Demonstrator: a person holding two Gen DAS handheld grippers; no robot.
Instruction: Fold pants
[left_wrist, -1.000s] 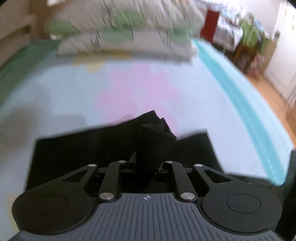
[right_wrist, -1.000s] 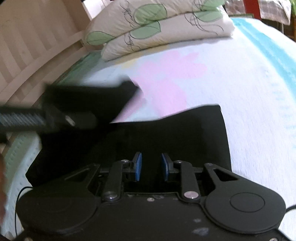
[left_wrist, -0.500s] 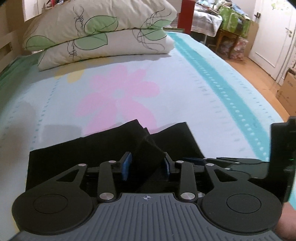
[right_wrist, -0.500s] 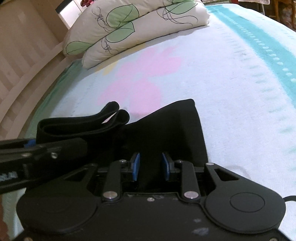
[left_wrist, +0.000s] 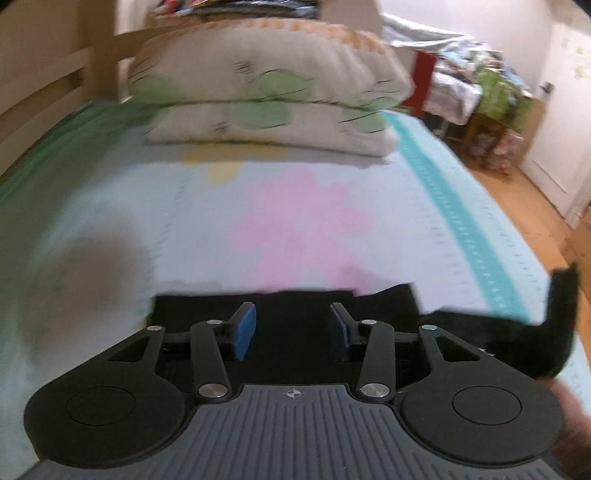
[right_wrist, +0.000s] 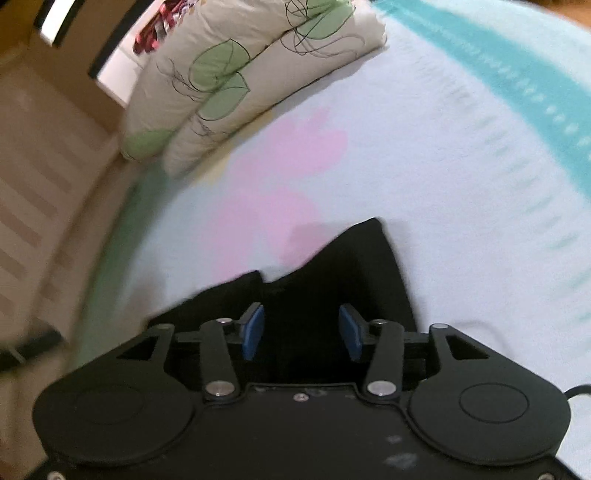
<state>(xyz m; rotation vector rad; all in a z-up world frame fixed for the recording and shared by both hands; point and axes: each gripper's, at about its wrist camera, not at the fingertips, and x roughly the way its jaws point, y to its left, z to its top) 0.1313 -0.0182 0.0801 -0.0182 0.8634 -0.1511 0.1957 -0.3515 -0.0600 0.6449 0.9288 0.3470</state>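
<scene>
The black pants (left_wrist: 295, 306) lie folded flat on the pale blue bed sheet (left_wrist: 184, 206), just beyond my left gripper (left_wrist: 291, 328). Its blue pads stand apart and the jaws are opening, with no cloth pinched between them. In the right wrist view the pants (right_wrist: 351, 266) rise to a point ahead of my right gripper (right_wrist: 301, 334). Its jaws are opening too; black cloth shows in the gap but the pads do not press on it. The right gripper's black body (left_wrist: 561, 325) shows at the right edge of the left wrist view.
Two stacked leaf-print pillows (left_wrist: 266, 99) lie at the head of the bed against a wooden slatted headboard (right_wrist: 33, 184). A teal stripe (left_wrist: 461, 221) runs along the bed's right side. Beyond it are wooden floor (left_wrist: 535, 206) and cluttered furniture (left_wrist: 480, 92).
My left gripper let go of the raised fold and lifted back; the cloth now lies flat. My right gripper's pads spread apart and the gripper rolled, tilting its view.
</scene>
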